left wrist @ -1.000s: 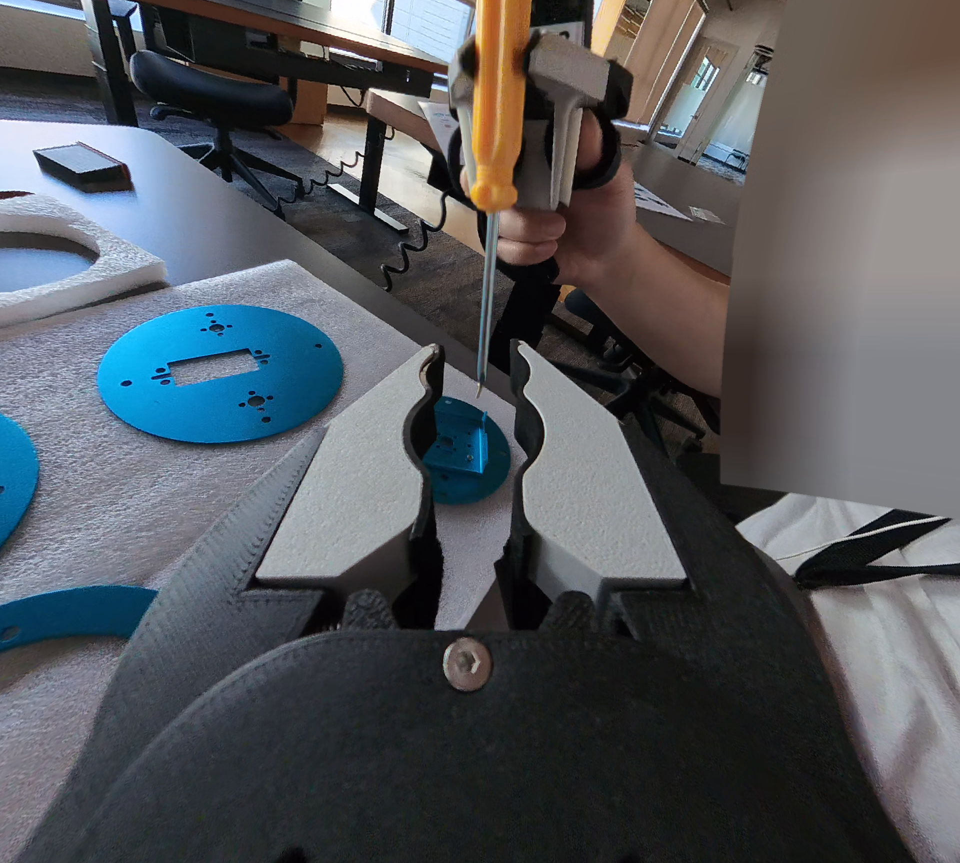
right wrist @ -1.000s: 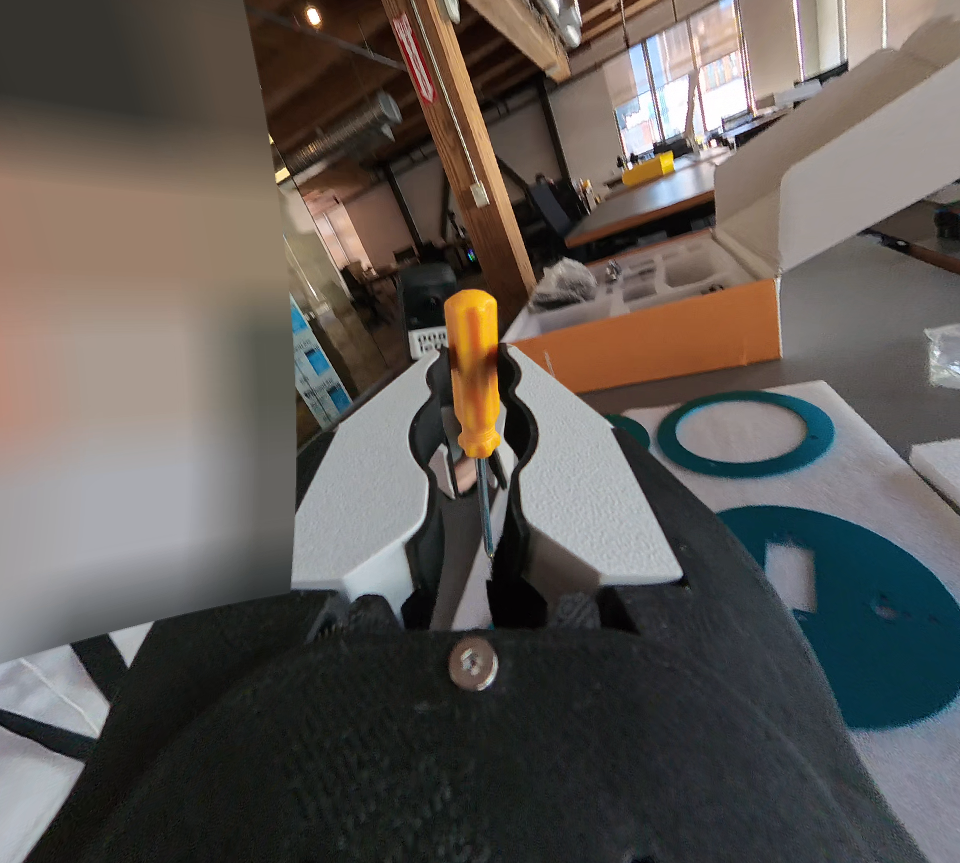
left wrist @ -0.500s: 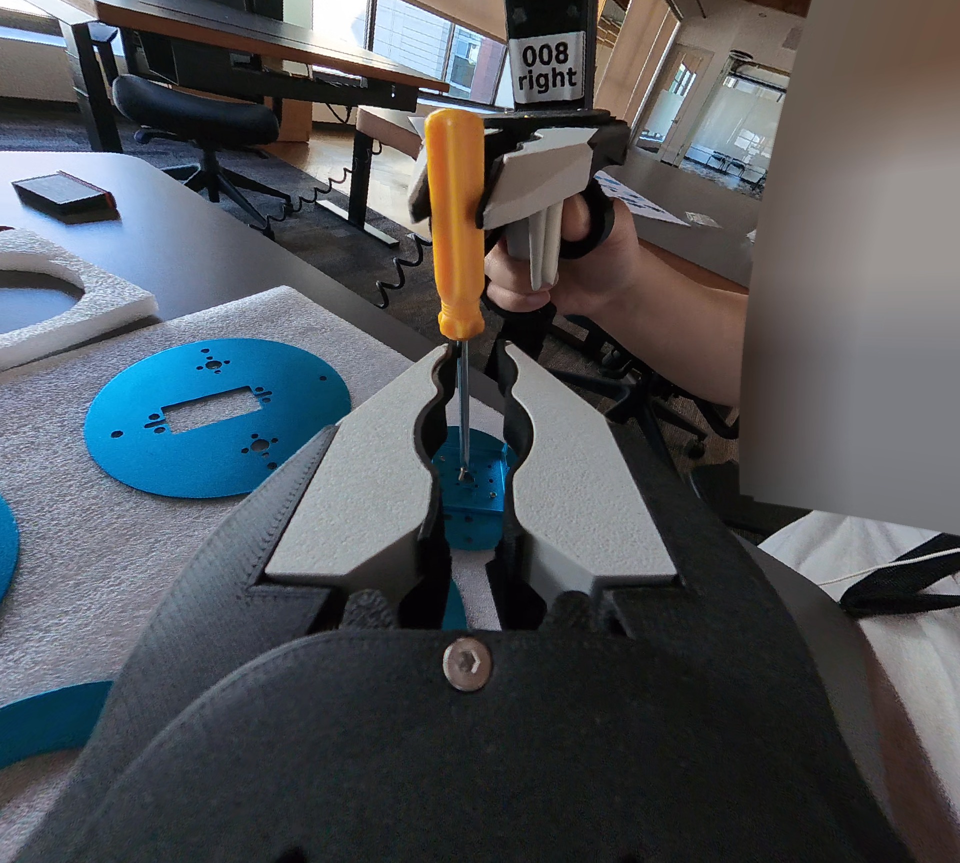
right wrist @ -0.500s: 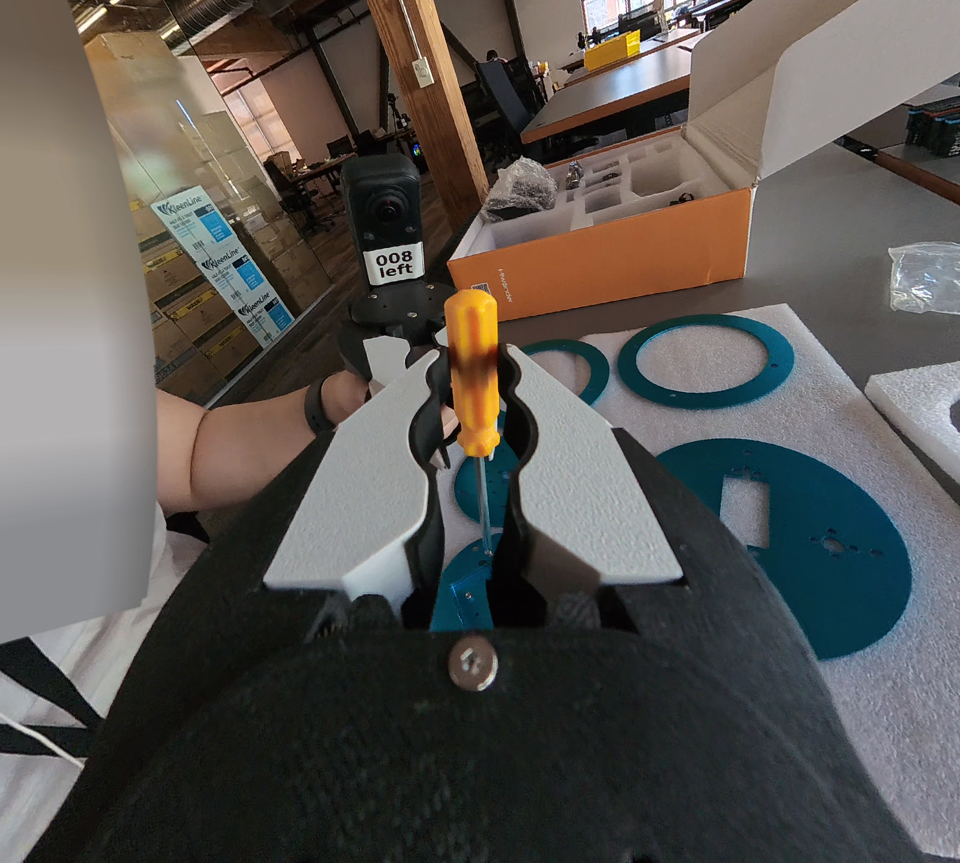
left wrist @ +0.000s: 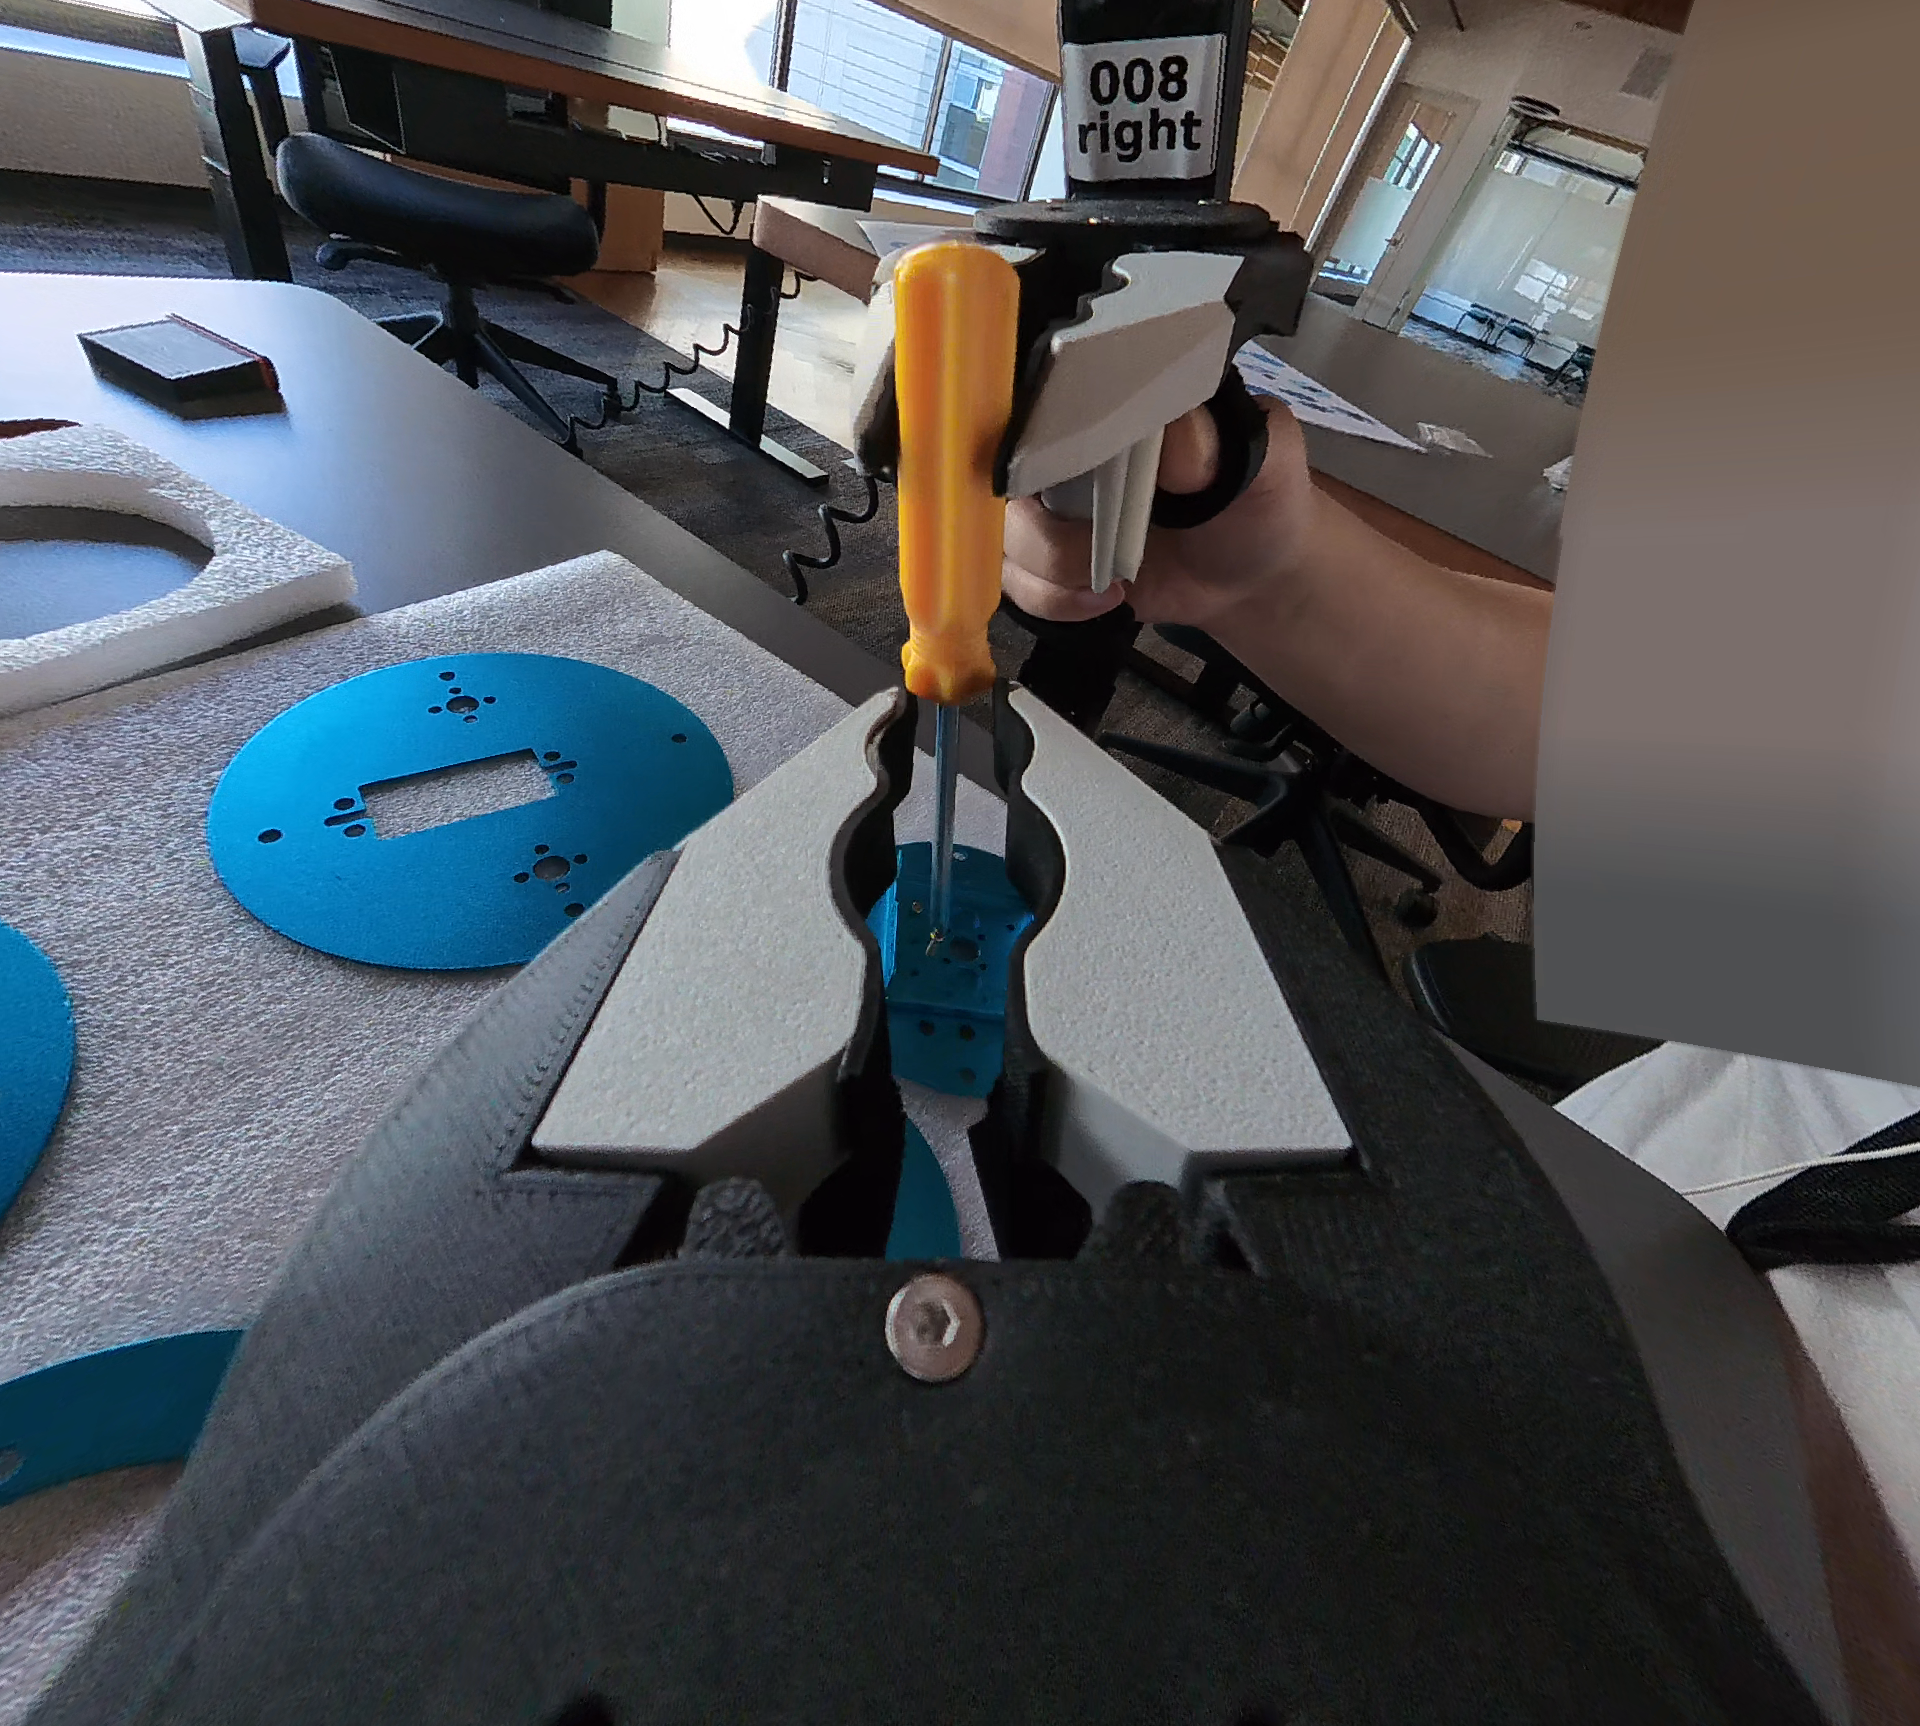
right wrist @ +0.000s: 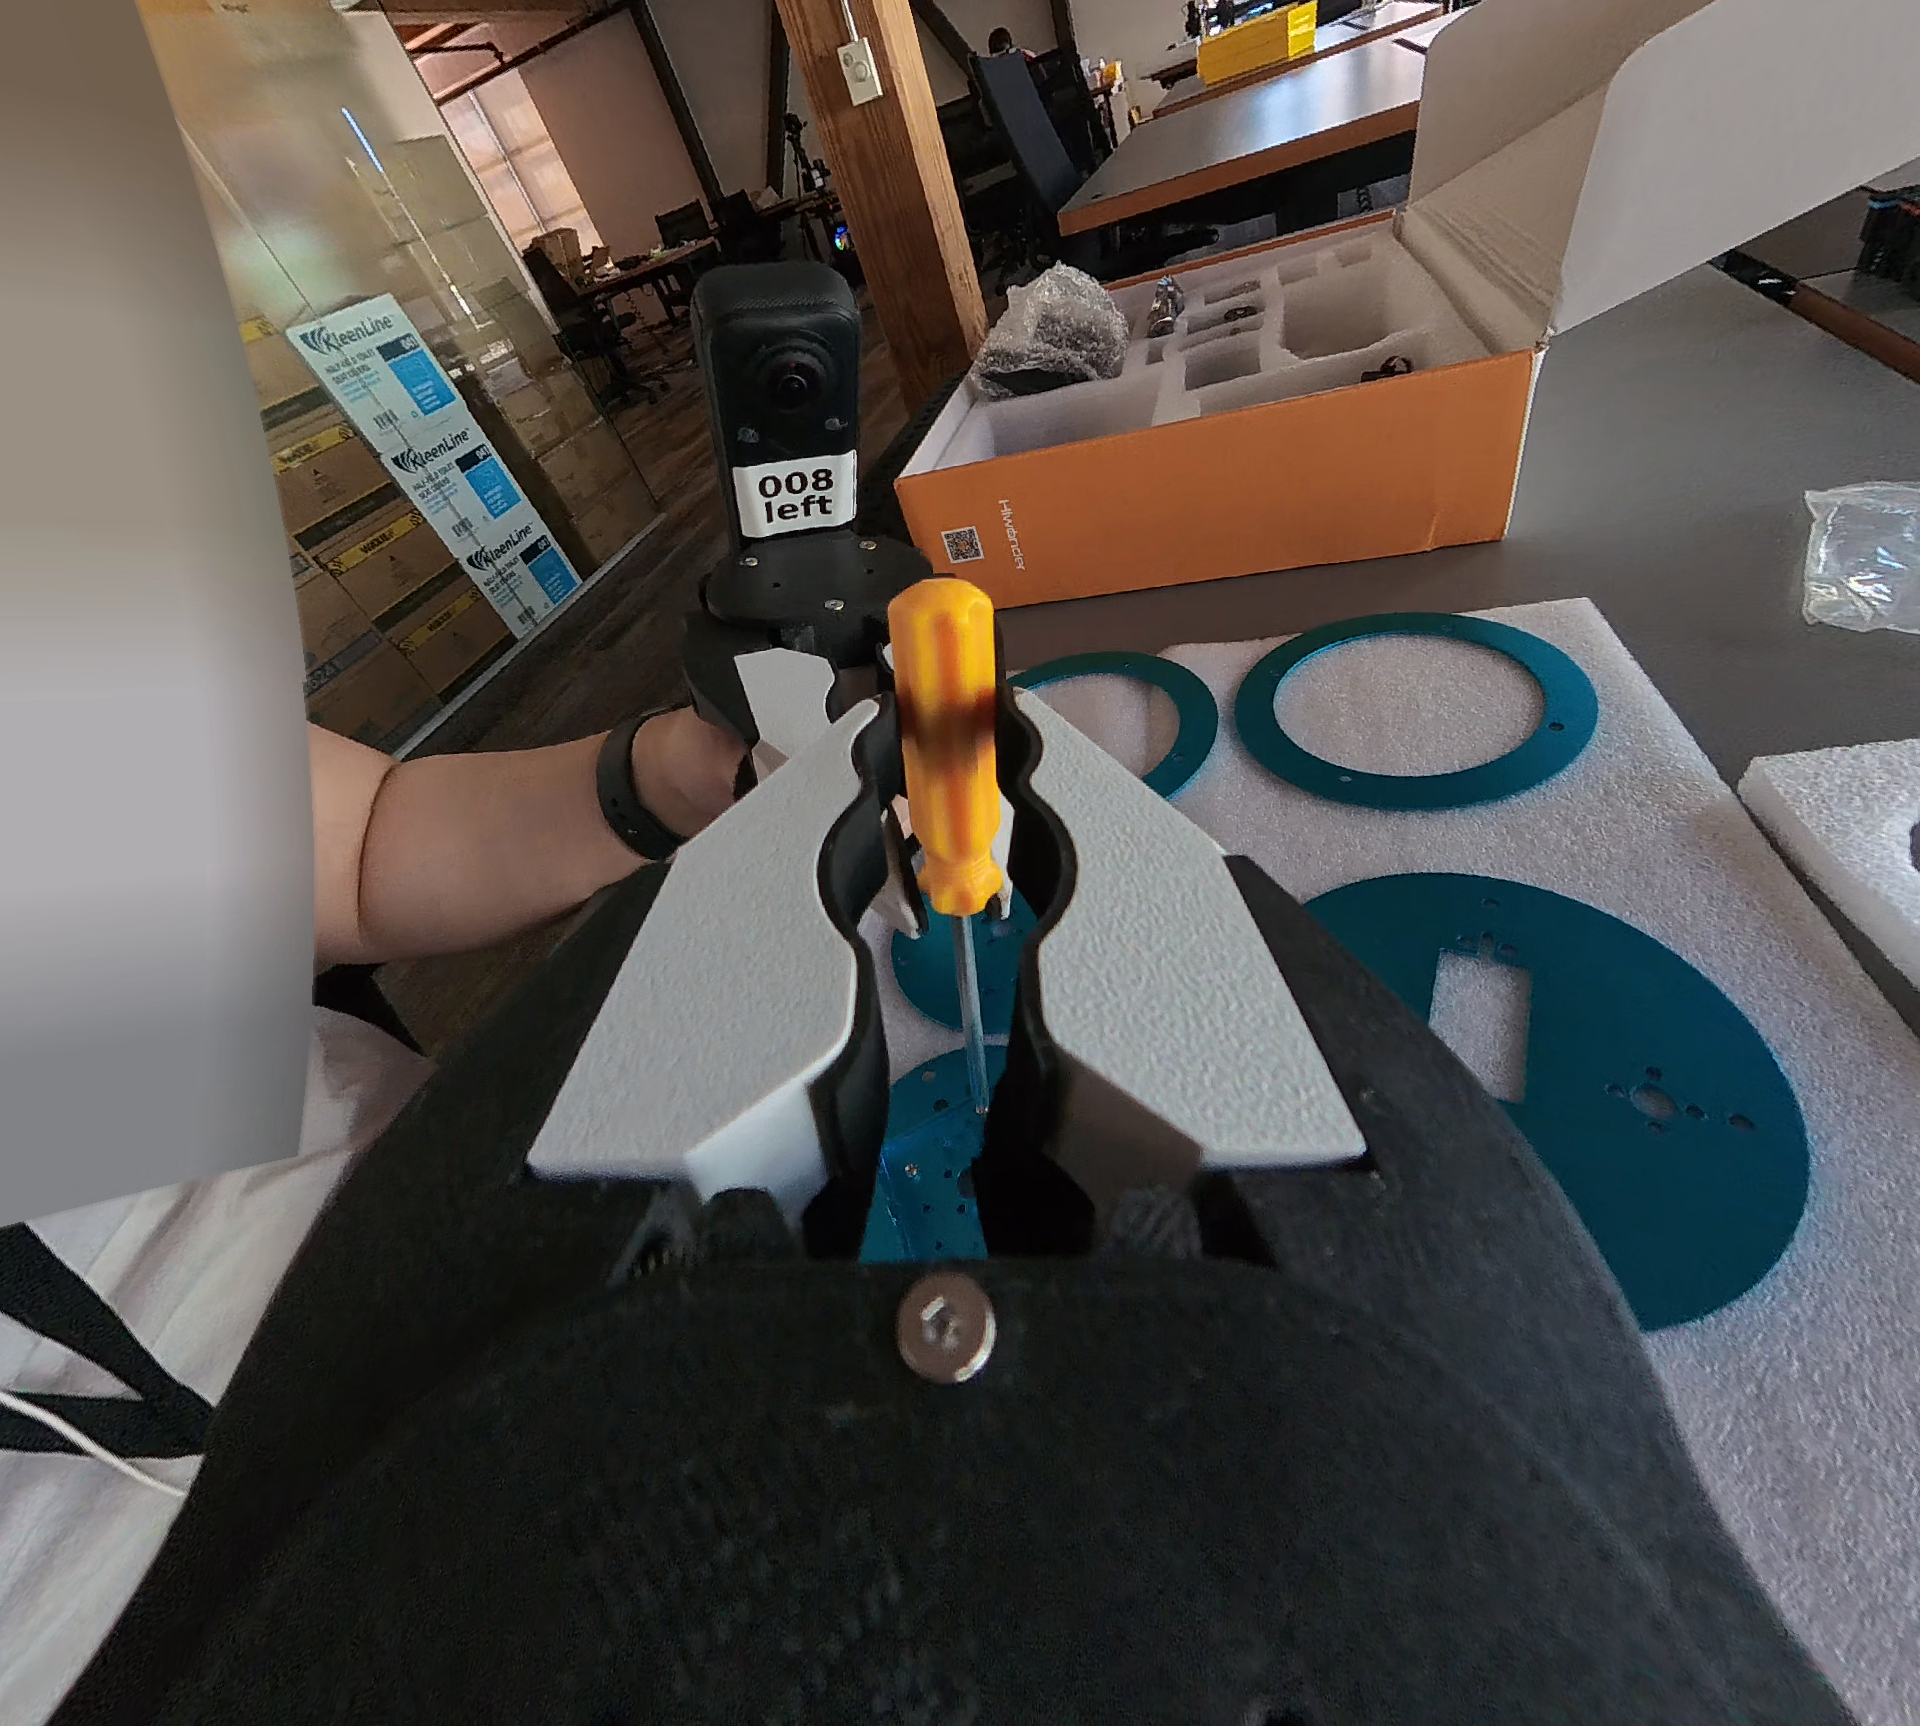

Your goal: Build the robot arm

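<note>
My right gripper (right wrist: 948, 720) is shut on the orange handle of a screwdriver (right wrist: 940, 741) and holds it upright. It also shows in the left wrist view (left wrist: 956, 429). The screwdriver (left wrist: 951, 450) points down, with its tip on the top of a small blue bracket (left wrist: 951, 1032) with several holes. The bracket (right wrist: 920, 1198) stands on a white foam sheet (left wrist: 260, 1105). My left gripper (left wrist: 951, 720) hovers above the bracket. Its jaws are a narrow gap apart, either side of the shaft just under the handle. One left fingertip (right wrist: 902, 920) shows beside the handle base.
A large blue disc (left wrist: 468, 803) with a rectangular cut-out, and blue rings (right wrist: 1413, 710), lie on the foam. An open orange box (right wrist: 1195, 481) stands at the back. A foam offcut (left wrist: 156, 575), a black block (left wrist: 177, 367) and a plastic bag (right wrist: 1860, 564) lie nearby. The table edge runs just behind the bracket. My hands' fingertips stand some 5 cm from each other. The left tips stand about 8 cm off the small blue bracket (left wrist: 951, 1032). My right wrist view (right wrist: 939, 1077) looks at it from another angle.
The right gripper tilted down and lowered the screwdriver through the gap of my left fingers until its tip met the bracket. The left gripper moved closer and its gap narrowed slightly.
</note>
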A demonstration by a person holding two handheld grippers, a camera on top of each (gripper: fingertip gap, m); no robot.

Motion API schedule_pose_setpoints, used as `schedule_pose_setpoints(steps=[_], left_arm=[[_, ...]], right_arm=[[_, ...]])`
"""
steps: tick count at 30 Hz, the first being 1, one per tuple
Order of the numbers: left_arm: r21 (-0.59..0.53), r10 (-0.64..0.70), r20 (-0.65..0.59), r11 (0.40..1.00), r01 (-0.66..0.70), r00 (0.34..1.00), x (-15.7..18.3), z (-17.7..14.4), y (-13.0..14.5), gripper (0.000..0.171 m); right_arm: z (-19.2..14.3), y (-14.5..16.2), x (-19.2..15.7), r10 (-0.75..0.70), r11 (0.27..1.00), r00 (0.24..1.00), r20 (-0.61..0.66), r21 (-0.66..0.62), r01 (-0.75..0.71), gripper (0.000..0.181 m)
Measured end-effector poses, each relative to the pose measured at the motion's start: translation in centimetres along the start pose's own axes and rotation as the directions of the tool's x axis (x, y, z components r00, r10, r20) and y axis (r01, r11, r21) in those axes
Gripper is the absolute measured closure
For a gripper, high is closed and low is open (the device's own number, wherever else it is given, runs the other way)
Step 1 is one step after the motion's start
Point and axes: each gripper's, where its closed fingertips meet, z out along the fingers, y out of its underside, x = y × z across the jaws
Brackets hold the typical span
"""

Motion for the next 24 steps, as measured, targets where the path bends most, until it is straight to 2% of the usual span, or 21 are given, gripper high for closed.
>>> schedule_pose_setpoints(steps=[24], left_arm=[[-0.024,-0.014,0.008,1.0,0.014,1.0,-0.21,0.1,0.58,0.158]], right_arm=[[0.03,0.53,0.16,0.005,1.0,0.999,0.039,0.019,-0.006,0.165]])
